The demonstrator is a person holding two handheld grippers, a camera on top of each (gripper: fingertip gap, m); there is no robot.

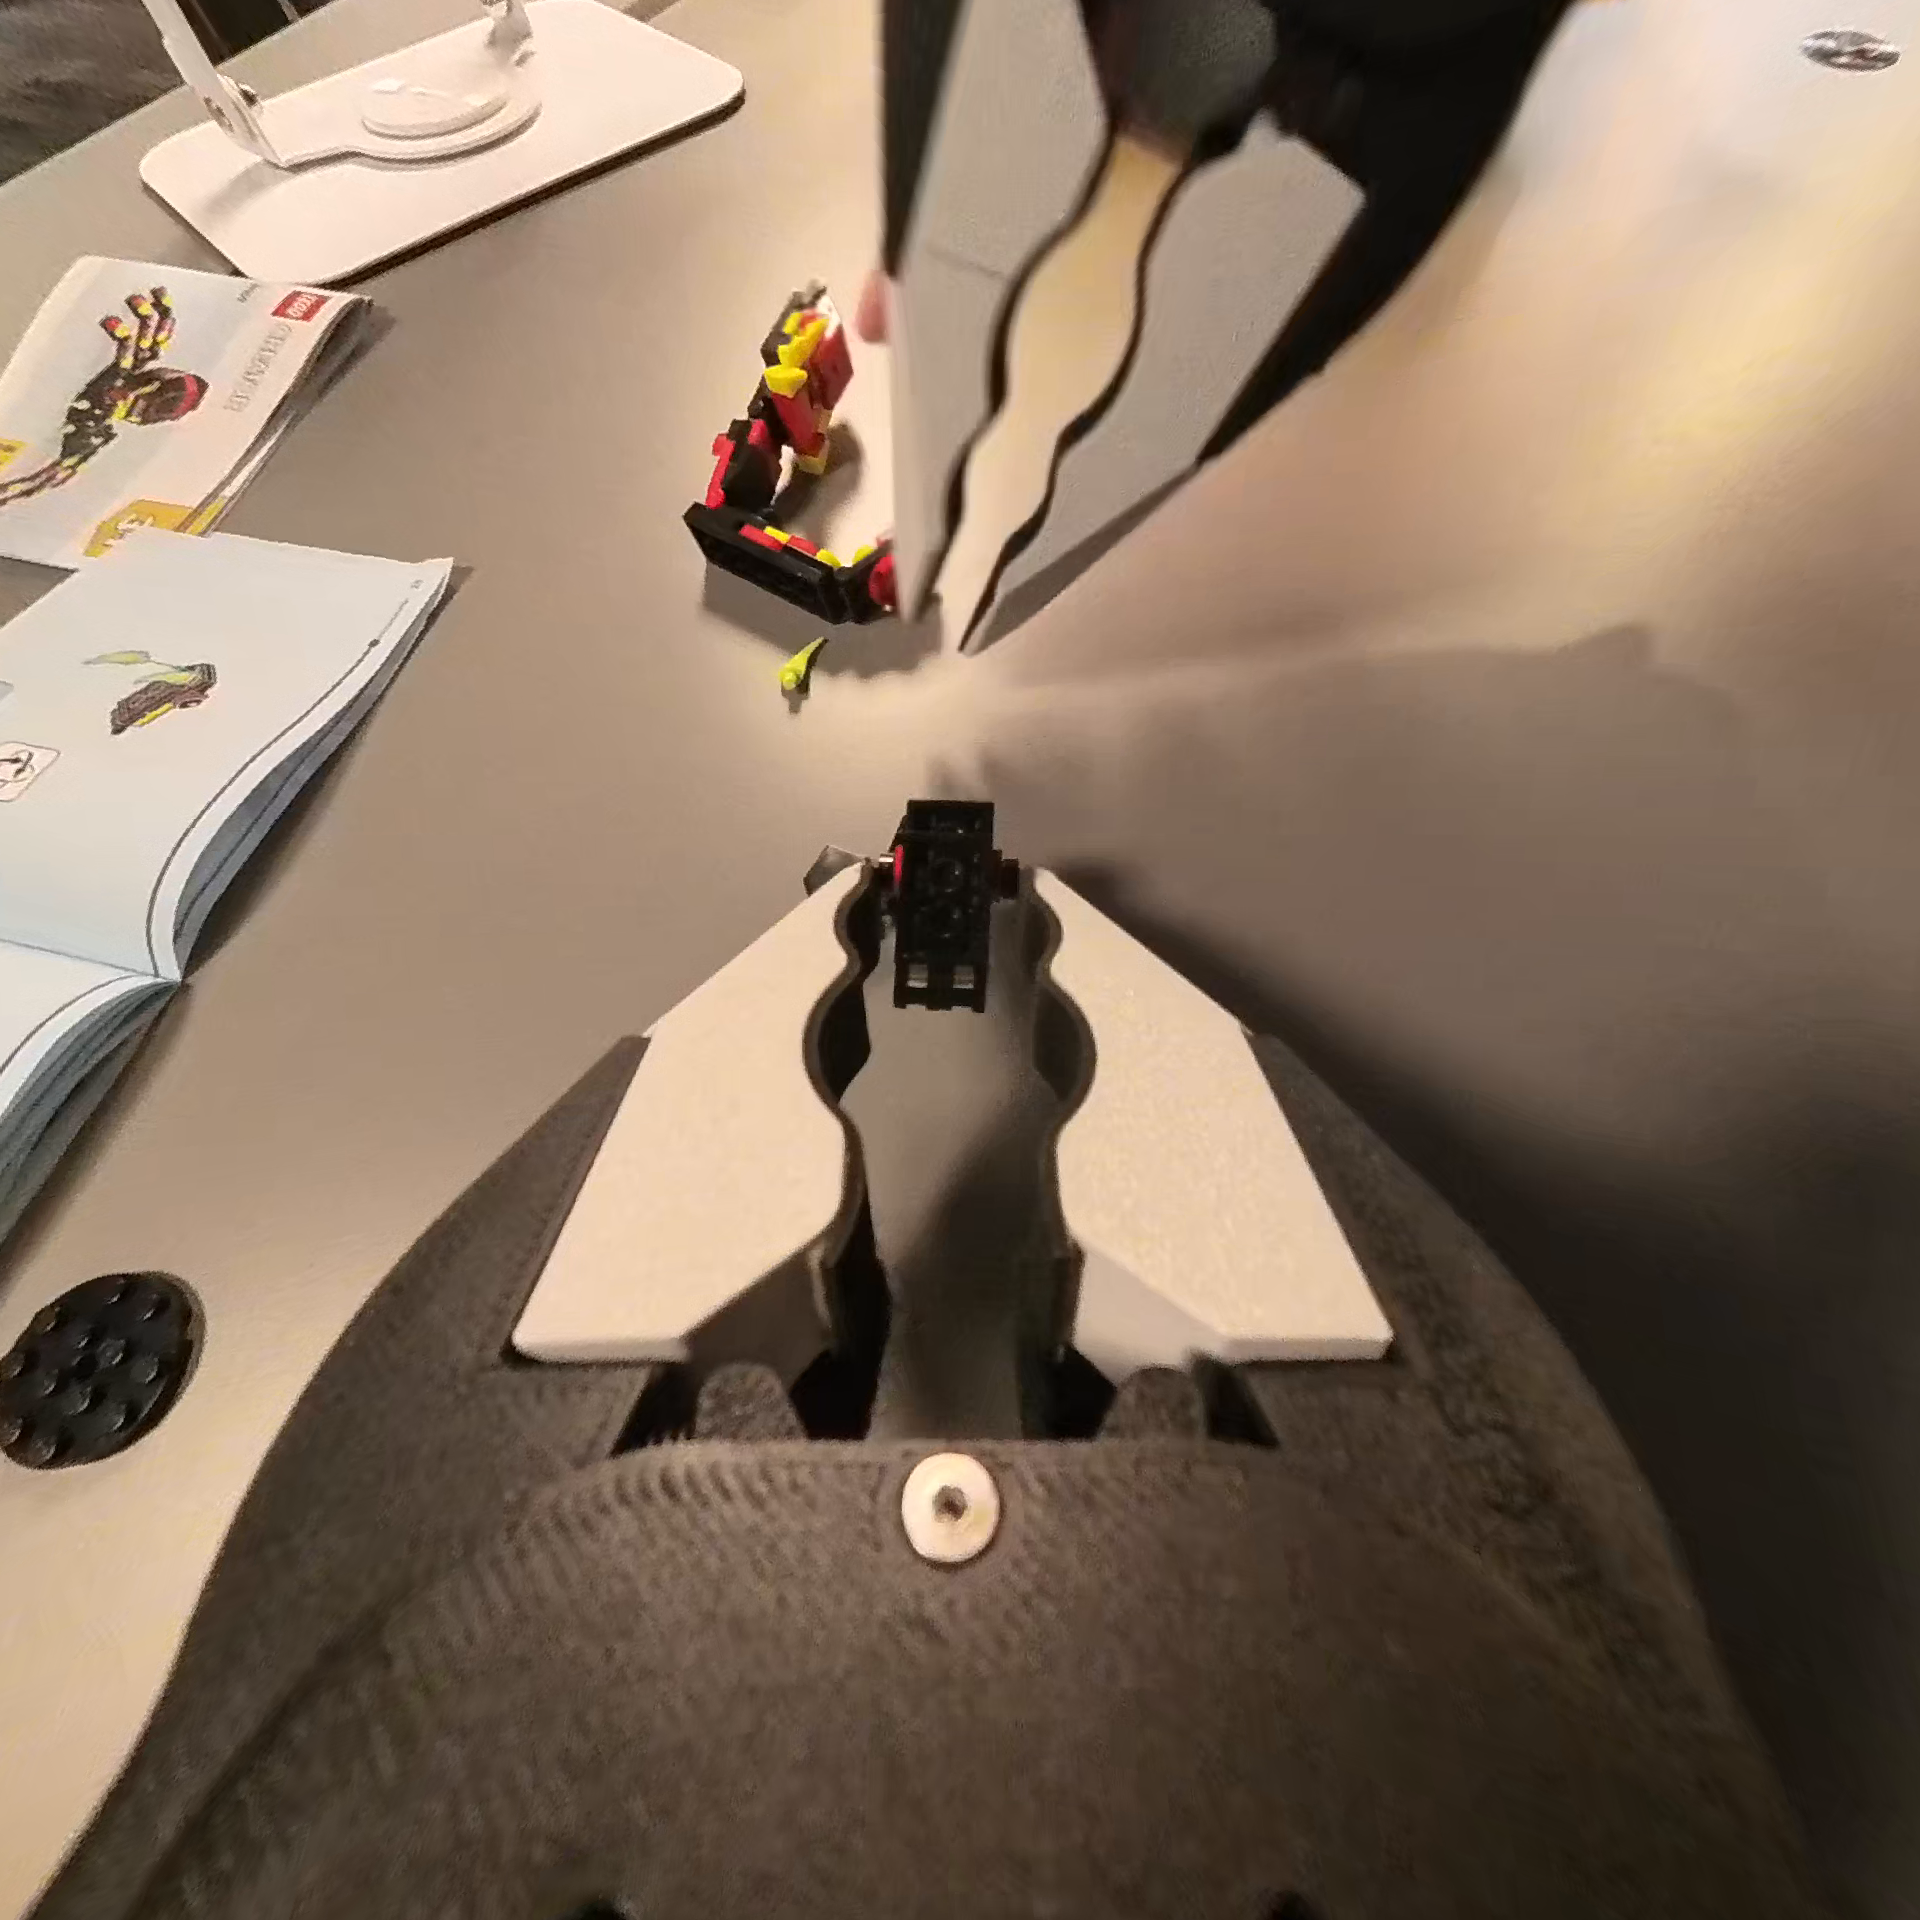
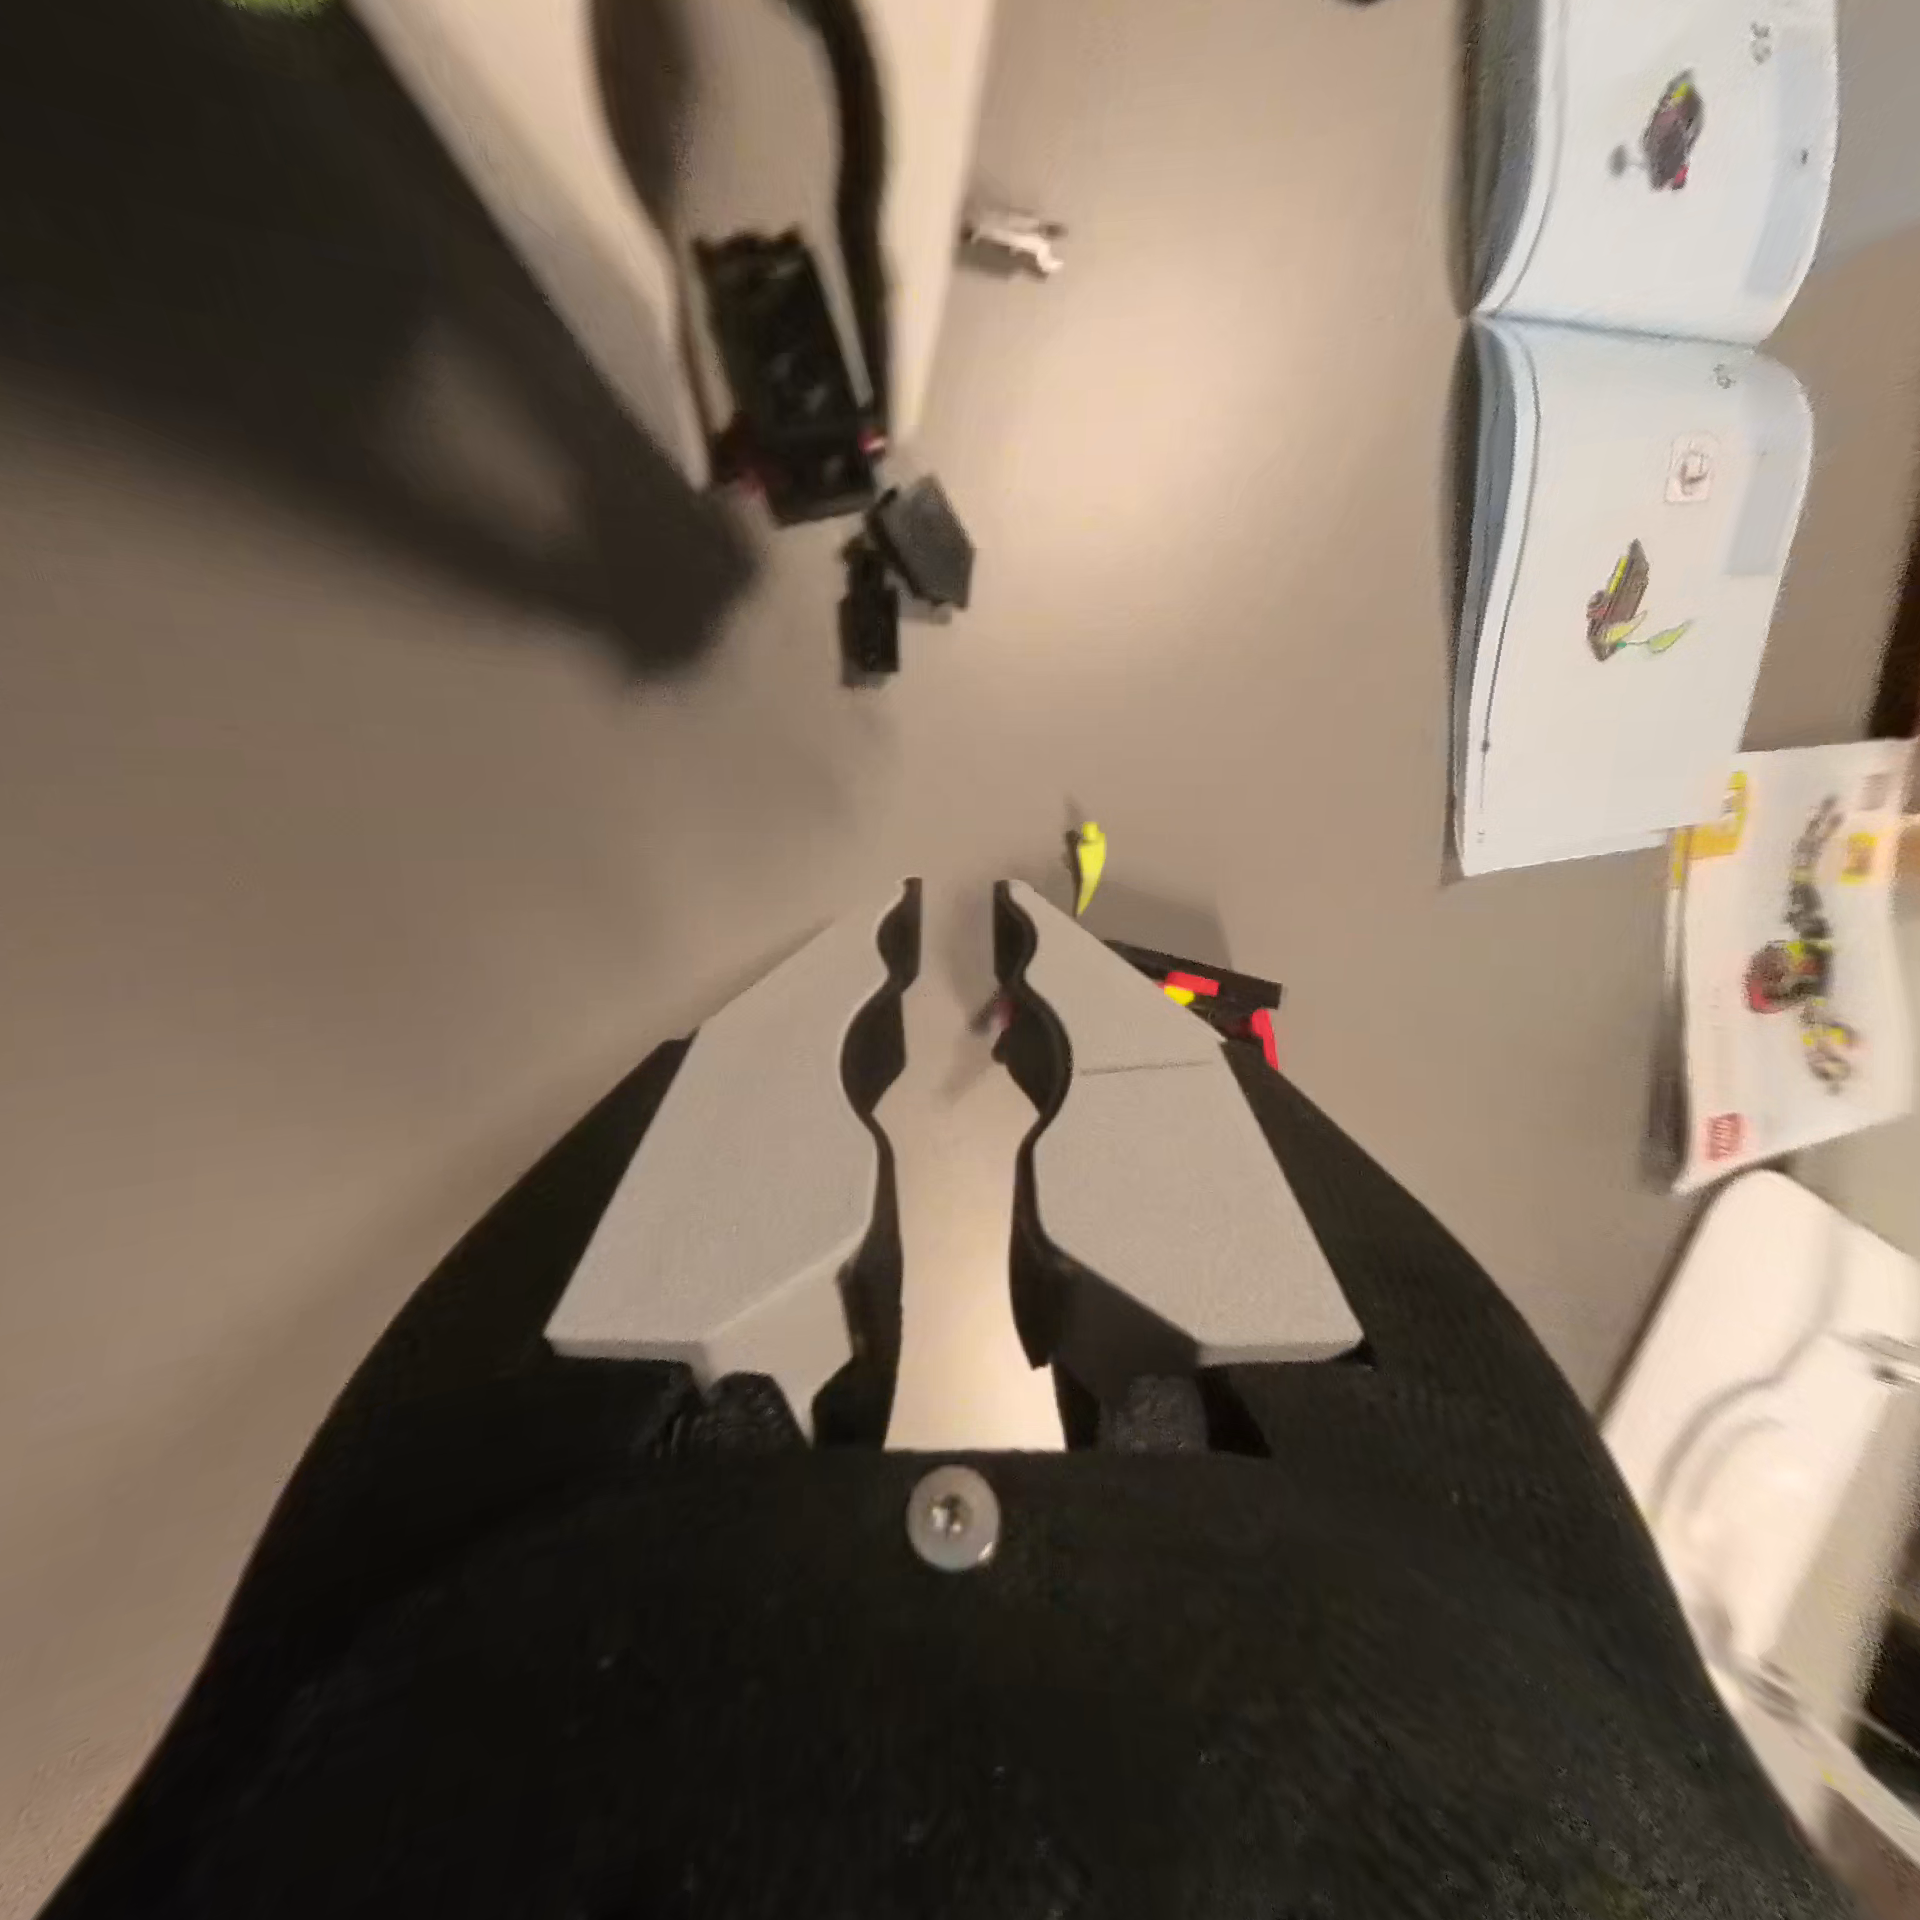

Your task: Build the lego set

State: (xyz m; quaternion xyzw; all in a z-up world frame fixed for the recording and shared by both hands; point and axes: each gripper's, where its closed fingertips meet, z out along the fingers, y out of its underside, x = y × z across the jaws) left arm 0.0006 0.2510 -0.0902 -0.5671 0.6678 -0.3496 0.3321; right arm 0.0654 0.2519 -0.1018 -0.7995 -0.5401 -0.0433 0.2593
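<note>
My left gripper [image 1: 940, 881] is shut on a small black Lego assembly [image 1: 940, 920] with red pins at its sides, held just above the table. In the right wrist view this gripper [image 2: 800, 457] shows at the top with the black assembly [image 2: 790, 384] between its fingers. My right gripper [image 2: 956, 894] is open by a narrow gap and empty, tips down near the table; it also shows in the left wrist view [image 1: 940, 629]. A red, black and yellow Lego model [image 1: 790, 468] lies beside it, partly hidden behind its right finger [image 2: 1205, 987]. A lime claw piece [image 1: 805, 665] lies close by [image 2: 1086, 862].
An open instruction booklet [image 1: 208, 790] and a second booklet [image 1: 156, 395] lie at the left. A round black studded plate [image 1: 94, 1371] and a white lamp base [image 1: 436, 135] are on the table. Loose black pieces [image 2: 904, 582] and a small white piece [image 2: 1013, 244] lie near the left gripper.
</note>
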